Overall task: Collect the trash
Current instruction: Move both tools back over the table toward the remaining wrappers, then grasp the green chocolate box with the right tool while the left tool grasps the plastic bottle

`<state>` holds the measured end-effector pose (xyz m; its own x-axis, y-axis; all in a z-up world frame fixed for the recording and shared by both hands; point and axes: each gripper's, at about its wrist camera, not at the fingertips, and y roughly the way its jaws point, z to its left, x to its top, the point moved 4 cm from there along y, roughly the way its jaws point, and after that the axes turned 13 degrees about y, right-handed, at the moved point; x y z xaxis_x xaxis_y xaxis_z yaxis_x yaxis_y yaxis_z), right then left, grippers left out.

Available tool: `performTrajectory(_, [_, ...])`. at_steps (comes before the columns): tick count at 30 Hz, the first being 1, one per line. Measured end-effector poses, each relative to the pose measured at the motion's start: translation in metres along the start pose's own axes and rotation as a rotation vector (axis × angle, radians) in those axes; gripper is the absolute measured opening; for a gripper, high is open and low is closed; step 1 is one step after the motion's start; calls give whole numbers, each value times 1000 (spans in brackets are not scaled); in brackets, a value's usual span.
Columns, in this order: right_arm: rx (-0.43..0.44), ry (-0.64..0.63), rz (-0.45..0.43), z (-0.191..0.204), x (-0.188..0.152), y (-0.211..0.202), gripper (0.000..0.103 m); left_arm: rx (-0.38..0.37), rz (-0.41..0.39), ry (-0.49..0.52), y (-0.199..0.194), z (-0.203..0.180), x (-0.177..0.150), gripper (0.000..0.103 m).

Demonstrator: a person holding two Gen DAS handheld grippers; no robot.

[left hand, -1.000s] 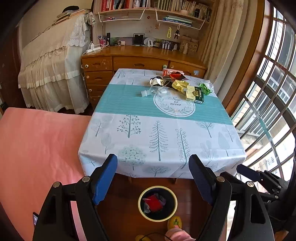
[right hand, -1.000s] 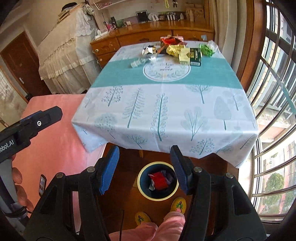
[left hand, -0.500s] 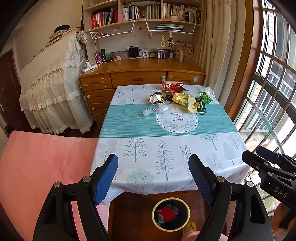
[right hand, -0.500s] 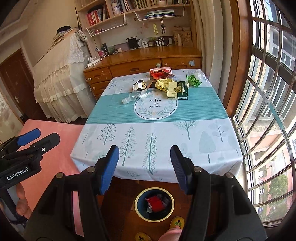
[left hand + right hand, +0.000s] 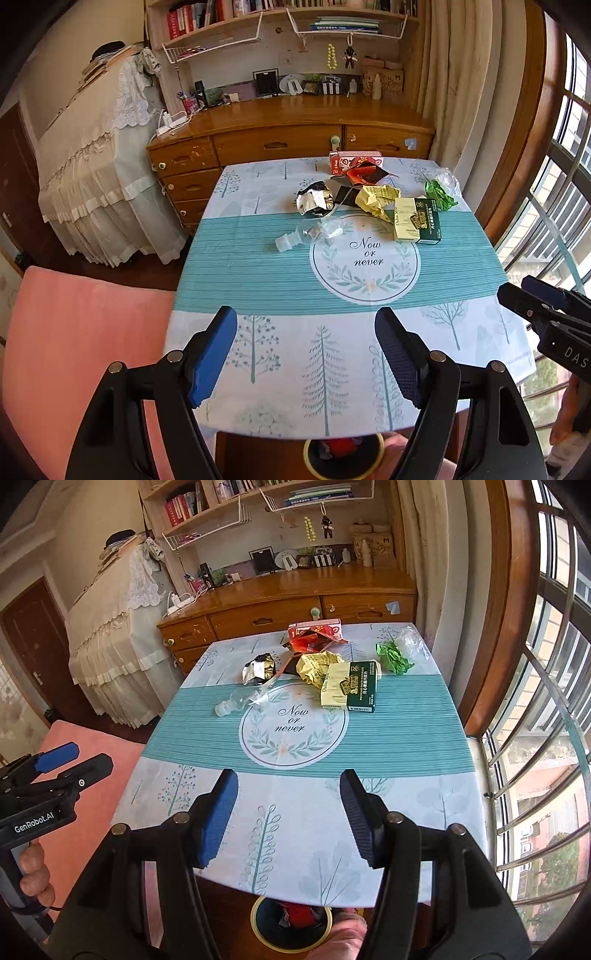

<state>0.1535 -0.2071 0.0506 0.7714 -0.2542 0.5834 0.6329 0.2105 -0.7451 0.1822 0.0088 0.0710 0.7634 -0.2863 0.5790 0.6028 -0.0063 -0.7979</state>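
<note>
A square table (image 5: 258,280) fills the middle of both views, covered by a pale cloth printed with trees and crossed by a teal striped band bearing a round wreath with the words "Now or never". Behind it stands a long wooden dresser (image 5: 280,140) with drawers, under bookshelves (image 5: 258,22). To the left is a piece of furniture draped in cream lace cloth (image 5: 96,177), and nearer, a pink cushioned surface (image 5: 74,339). Tall barred windows (image 5: 546,686) curve along the right.

The trash lies in a loose cluster at the far end of the table. It includes a red and white carton (image 5: 356,161) at the back, a cream and green box (image 5: 416,220) lying flat on the teal band, a crumpled yellow wrapper (image 5: 376,197) just beside that box, a red wrapper (image 5: 314,639), a crushed clear plastic bottle (image 5: 310,233) on its side, a silver and black foil packet (image 5: 314,199), and a green crumpled wrapper (image 5: 439,194) near the right edge.

Under the table's near edge sits a round bin (image 5: 291,923) with a yellow rim, with something red inside.

The left gripper (image 5: 306,354) hovers above the near end of the table, its blue-padded jaws spread wide with nothing between them. The right gripper (image 5: 288,816) hovers likewise, jaws apart and empty. A hand (image 5: 35,875) grips the left gripper's handle.
</note>
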Motion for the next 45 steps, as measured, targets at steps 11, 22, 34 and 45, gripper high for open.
performTrajectory(11, [55, 51, 236, -86, 102, 162, 54, 109, 186, 165, 206, -19, 86, 79])
performTrajectory(22, [82, 92, 345, -126, 142, 266, 54, 168, 265, 255, 319, -23, 100, 79])
performTrajectory(34, [190, 147, 389, -138, 161, 317, 54, 177, 270, 248, 359, -19, 111, 79])
performTrajectory(45, [334, 166, 423, -131, 157, 333, 55, 135, 284, 125, 361, 1, 124, 70])
